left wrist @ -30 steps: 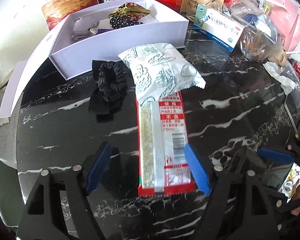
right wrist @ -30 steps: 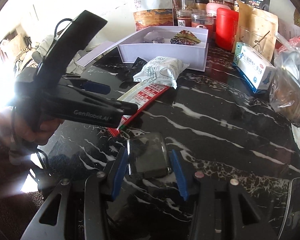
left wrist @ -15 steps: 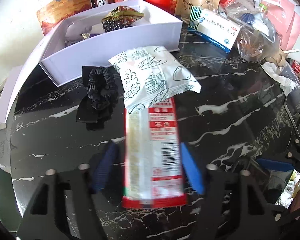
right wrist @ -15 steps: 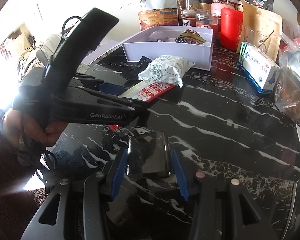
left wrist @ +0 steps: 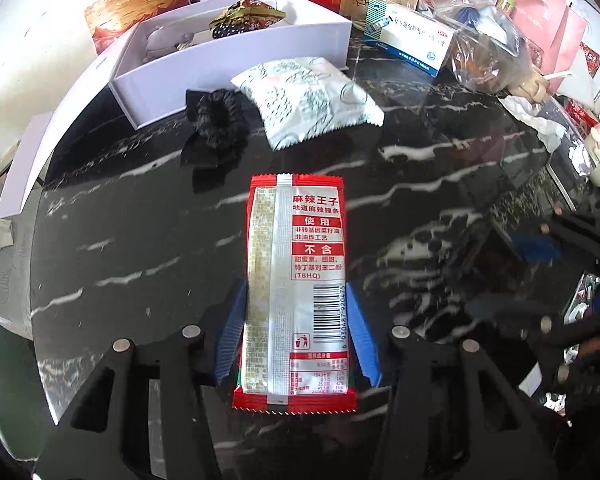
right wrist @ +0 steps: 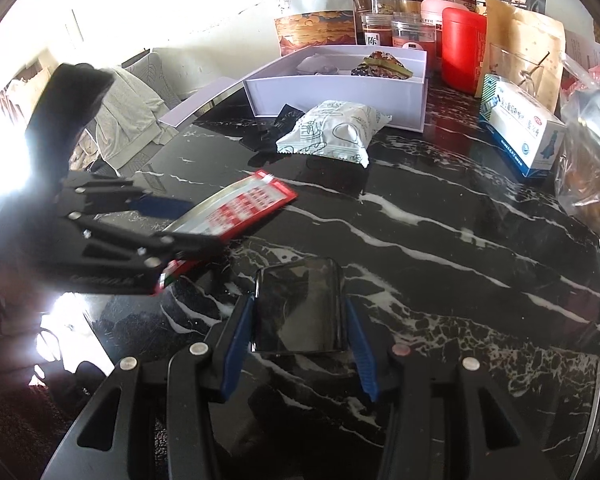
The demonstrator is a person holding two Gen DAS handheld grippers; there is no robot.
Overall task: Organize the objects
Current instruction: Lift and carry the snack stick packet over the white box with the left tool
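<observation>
The left gripper (left wrist: 296, 330) was closing its jaws on a red snack packet (left wrist: 296, 280), the blue pads (left wrist: 232, 332) pressed against both long edges of the packet's lower half. In the right wrist view the packet's far end tilted up off the black marble table (right wrist: 440, 240). The right gripper (right wrist: 298, 344) pinched a dark, flat, glossy case (right wrist: 300, 308) between its pads, near the table's front edge.

Beyond the red packet lay a white printed pouch (left wrist: 306, 100) and, just left of it, a black scrunchie (left wrist: 216, 124), both near the middle of the table. Behind them, toward the back edge, stood an open white box (left wrist: 236, 60) already holding a few small items. A blue-and-white carton (left wrist: 410, 42) sat to the box's right, with jars and a red canister (right wrist: 462, 50) lined along the back edge.
</observation>
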